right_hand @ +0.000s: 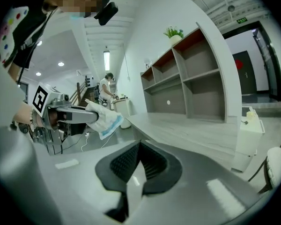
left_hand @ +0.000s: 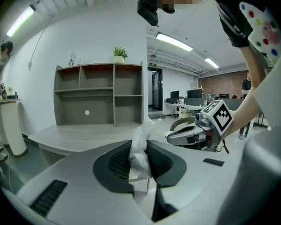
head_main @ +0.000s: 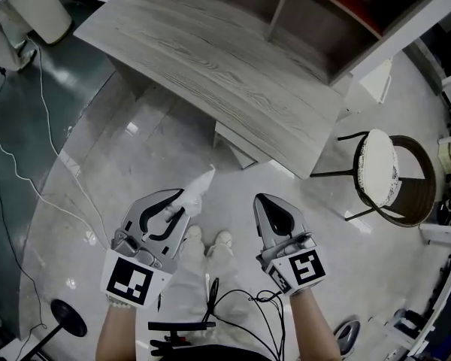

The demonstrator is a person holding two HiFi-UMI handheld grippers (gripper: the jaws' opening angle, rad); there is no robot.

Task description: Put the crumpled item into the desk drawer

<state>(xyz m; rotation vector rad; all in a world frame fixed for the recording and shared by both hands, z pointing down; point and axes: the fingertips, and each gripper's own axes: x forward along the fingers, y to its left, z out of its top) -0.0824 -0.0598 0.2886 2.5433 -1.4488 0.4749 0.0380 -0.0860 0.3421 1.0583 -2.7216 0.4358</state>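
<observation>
We hold the left gripper (head_main: 179,204) just short of the desk (head_main: 210,66), above the floor in front of its near edge. Its jaws pinch the crumpled item (head_main: 198,186), a white wad with a blue edge that pokes past the jaw tips toward the desk. Our right gripper (head_main: 260,200) hangs beside it, equally short of the desk, its jaws pressed together on nothing, and a chair (head_main: 379,168) stands off the desk's corner.

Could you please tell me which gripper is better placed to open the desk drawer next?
Right, most likely: the right gripper is shut with nothing between its fingers, whereas the left gripper is clamped on the crumpled item. Both hover about equally near the desk.
</observation>
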